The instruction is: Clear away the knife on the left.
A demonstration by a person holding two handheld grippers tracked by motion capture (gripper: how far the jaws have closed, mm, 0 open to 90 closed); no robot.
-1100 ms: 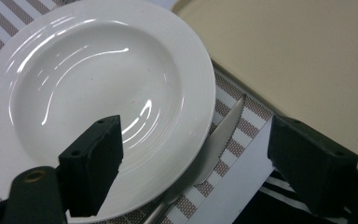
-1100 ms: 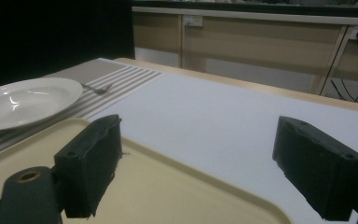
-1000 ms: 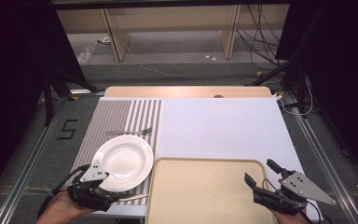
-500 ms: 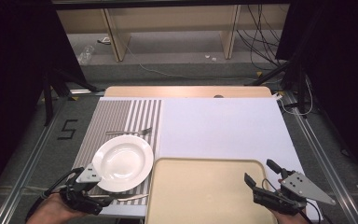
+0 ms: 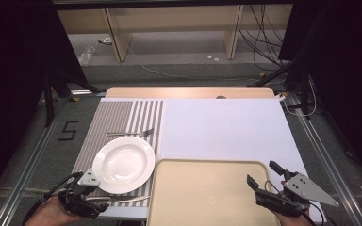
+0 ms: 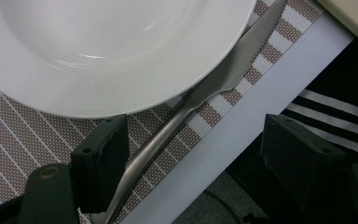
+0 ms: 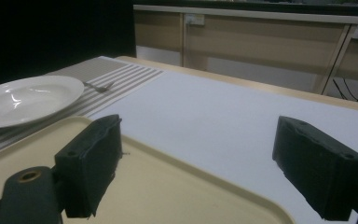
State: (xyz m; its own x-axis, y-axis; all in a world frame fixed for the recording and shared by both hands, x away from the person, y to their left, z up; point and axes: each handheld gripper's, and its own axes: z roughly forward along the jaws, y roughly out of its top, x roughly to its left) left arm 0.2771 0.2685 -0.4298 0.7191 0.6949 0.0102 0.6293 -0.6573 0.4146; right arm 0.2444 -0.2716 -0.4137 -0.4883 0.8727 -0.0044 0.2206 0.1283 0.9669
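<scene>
A white plate [image 5: 122, 164] [image 6: 112, 51] lies on the striped placemat [image 5: 118, 122] at the near left. Beyond it rests a fork [image 5: 131, 133] [image 7: 98, 86]. A table knife [image 5: 122, 199] [image 6: 205, 93] lies between the plate and the table's near edge. My left gripper [image 5: 96, 197] [image 6: 196, 140] is open at that edge; the knife's handle lies just inside its left jaw and the right jaw hangs past the edge. My right gripper [image 5: 264, 175] [image 7: 200, 140] is open over the near right corner of the beige tray [image 5: 207, 193] [image 7: 168, 186], holding nothing.
A white sheet [image 5: 221, 127] covers the right and far part of the table. A wooden strip [image 5: 188, 92] runs along the far edge. Cables and a stand leg [image 5: 283, 70] lie on the floor beyond.
My left gripper has drawn slightly back and left, off the plate's rim toward the near edge and the knife. The right gripper has stayed still.
</scene>
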